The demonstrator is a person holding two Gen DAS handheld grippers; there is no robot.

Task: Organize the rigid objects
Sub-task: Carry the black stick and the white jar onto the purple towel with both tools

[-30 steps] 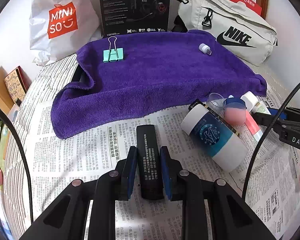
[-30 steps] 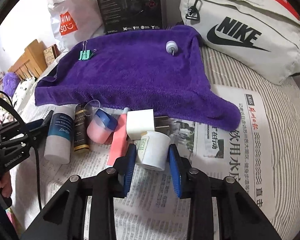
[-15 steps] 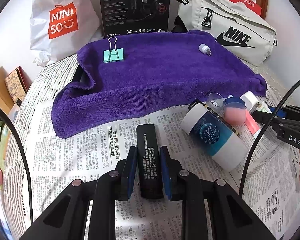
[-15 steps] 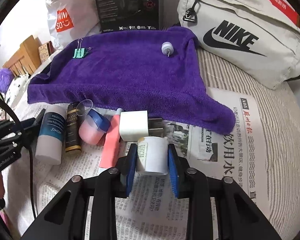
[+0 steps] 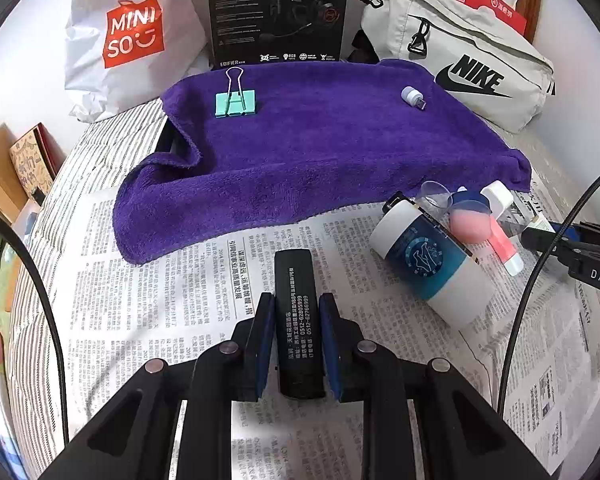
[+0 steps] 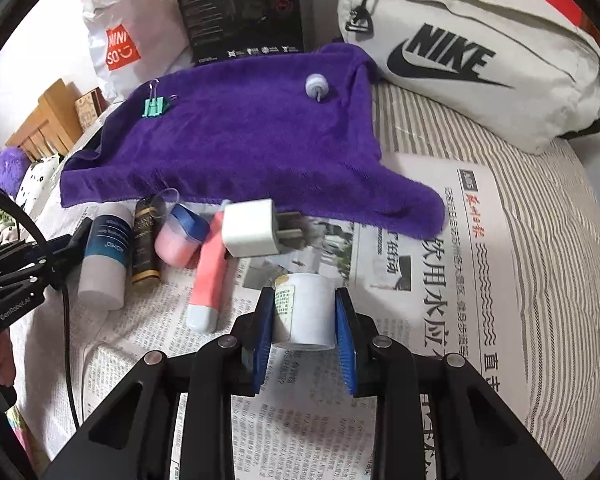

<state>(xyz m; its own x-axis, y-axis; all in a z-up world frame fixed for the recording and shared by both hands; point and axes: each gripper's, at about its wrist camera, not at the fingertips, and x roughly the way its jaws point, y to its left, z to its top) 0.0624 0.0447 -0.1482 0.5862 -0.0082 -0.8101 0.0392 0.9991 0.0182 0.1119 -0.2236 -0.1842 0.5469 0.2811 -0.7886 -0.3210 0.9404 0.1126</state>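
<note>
While hidden elsewhere, right-wrist view shows white charger [image 6: 248, 233] prongs.

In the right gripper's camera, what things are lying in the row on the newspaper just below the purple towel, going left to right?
White and blue bottle → dark bottle with gold writing → pink jar with blue lid → pink tube → white plug charger.

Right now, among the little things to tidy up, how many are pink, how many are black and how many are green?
Pink: 2, the pink jar and the pink tube.
Black: 2, the black stick and the black bottle.
Green: 1, the binder clip.
Total: 5.
</note>
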